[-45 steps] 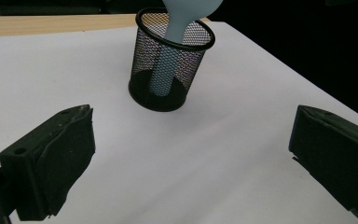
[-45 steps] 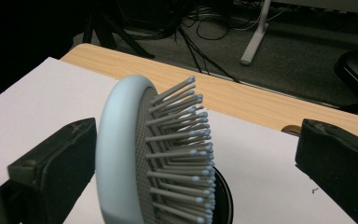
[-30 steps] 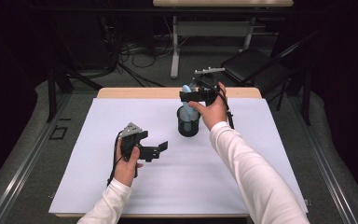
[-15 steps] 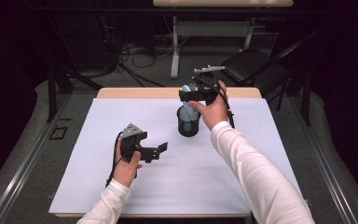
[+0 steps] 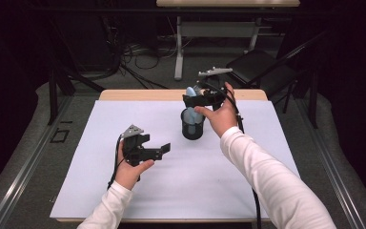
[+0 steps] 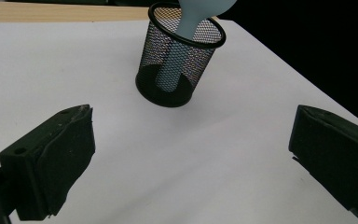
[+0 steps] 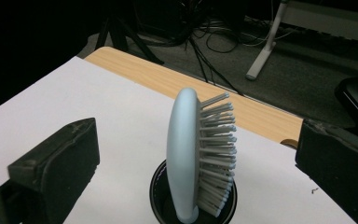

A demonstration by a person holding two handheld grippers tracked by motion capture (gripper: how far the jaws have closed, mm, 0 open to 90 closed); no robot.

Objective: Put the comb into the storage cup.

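Right tongs point(image 5: 196, 100) unmoved, hairbrush point(image 7: 196, 158) between open jaws

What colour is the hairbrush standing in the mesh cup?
Pale blue hairbrush; clearest in the right gripper view.

Black wire-mesh metal cup point(image 6: 181, 58), smooth matt plastic hairbrush point(image 7: 182, 154), wooden table point(image 5: 143, 95)

We see a wooden table point(image 5: 147, 94) almost wholly covered by a white sheet point(image 5: 100, 124), with bare wood showing along the far edge. On the sheet stands our black mesh cup point(image 5: 192, 125), upright, toward the far side.
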